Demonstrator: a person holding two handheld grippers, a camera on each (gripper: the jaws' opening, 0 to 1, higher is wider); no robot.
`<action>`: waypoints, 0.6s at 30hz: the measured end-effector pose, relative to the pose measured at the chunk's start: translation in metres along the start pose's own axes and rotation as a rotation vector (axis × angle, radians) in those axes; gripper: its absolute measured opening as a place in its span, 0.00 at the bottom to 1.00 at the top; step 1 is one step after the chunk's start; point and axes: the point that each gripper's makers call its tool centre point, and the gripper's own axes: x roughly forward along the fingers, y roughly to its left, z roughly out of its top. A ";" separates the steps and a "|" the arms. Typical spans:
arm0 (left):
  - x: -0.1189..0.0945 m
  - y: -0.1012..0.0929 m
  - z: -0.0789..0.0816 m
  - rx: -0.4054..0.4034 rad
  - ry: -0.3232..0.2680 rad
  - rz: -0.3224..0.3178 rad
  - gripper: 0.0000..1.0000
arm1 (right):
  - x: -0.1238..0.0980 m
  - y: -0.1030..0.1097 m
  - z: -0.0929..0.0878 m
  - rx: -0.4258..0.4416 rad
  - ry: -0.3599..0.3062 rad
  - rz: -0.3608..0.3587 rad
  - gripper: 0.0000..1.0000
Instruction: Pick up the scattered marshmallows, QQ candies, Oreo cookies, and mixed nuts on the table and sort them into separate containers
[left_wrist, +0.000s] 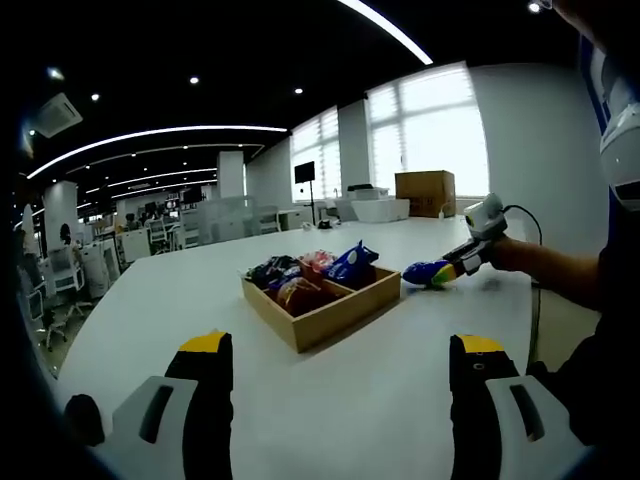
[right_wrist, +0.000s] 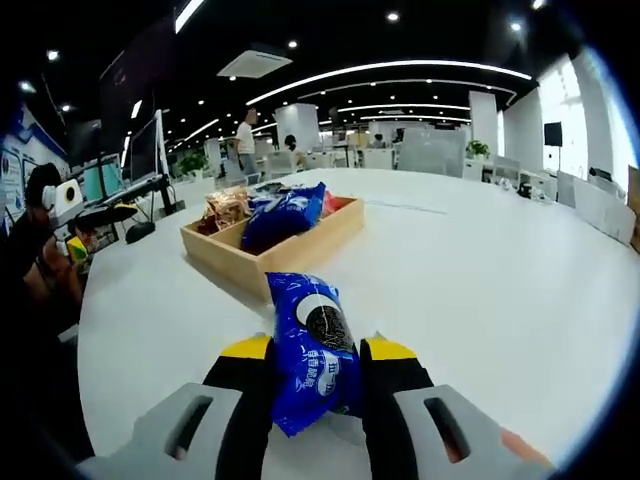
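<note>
While most of the snack packets already lie in the wooden tray (left_wrist: 330, 312), at least one Oreo packet (right_wrist: 315, 350) is not yet sorted: the right hand-held gripper (right_wrist: 316, 375) pinches this blue packet between its yellow-tipped jaws, low over the white desk (right_wrist: 480, 290) and near the tray's closest corner. In the left gripper view the same right hand-held gripper (left_wrist: 452, 268) appears just beside the tray's right end, with the blue packet at its tip and the person's forearm behind it.

The tray is divided into compartments. A large blue packet (right_wrist: 283, 215), seemingly another Oreo pack, rests in the nearer part, tilted up against the divider; brown and reddish packets (right_wrist: 228, 207) sit in the farther part. From the other side, a dark packet (left_wrist: 272, 268), a pink one (left_wrist: 317, 261) and an orange-brown one (left_wrist: 300, 293) can be made out, though which snack each holds is too small to tell.

The left hand-held gripper (left_wrist: 340, 370) is spread wide and holds nothing, hovering over bare desk in front of the tray.

No other loose packets are visible on the desk in either view, so the job looks close to finished: what remains, as far as can be judged, is carrying the held Oreo packet to the compartment with the other blue one and releasing it.
</note>
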 end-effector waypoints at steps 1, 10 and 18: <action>0.000 0.000 0.001 0.000 -0.002 0.000 0.93 | -0.002 0.001 0.002 0.000 -0.005 0.002 0.29; 0.000 0.000 0.002 0.005 -0.004 0.005 0.93 | -0.035 0.018 0.018 -0.002 -0.042 0.039 0.29; 0.002 -0.003 0.001 0.006 -0.002 0.001 0.93 | -0.058 0.040 0.032 -0.030 -0.079 0.097 0.29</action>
